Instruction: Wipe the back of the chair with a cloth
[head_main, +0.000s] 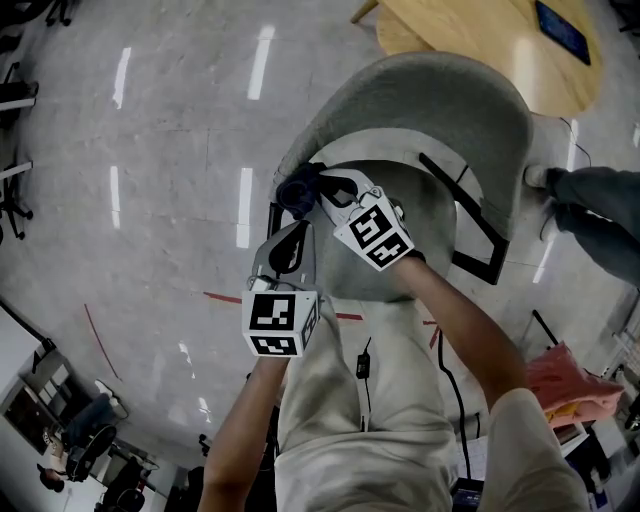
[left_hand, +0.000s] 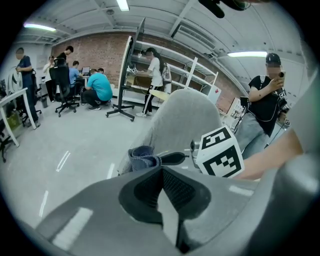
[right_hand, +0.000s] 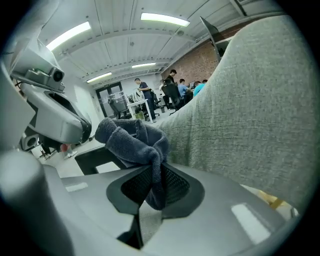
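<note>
The grey fabric chair (head_main: 440, 90) stands in front of me, its curved back (right_hand: 250, 100) filling the right of the right gripper view. My right gripper (head_main: 318, 190) is shut on a bunched dark blue cloth (head_main: 297, 190), held at the left edge of the chair back. The cloth (right_hand: 132, 140) bulges out of the shut jaws of this gripper (right_hand: 152, 187), beside the fabric. My left gripper (head_main: 290, 245) hovers just below and nearer me, shut and empty (left_hand: 161, 187). From it I see the cloth (left_hand: 142, 157) against the chair (left_hand: 185, 120).
A round wooden table (head_main: 490, 40) with a dark tablet (head_main: 562, 30) stands beyond the chair. A person's legs (head_main: 600, 210) are at the right, by the black armrest (head_main: 470, 230). A pink bag (head_main: 570, 385) lies at lower right. Several people and a shelving rack (left_hand: 130, 75) are far off.
</note>
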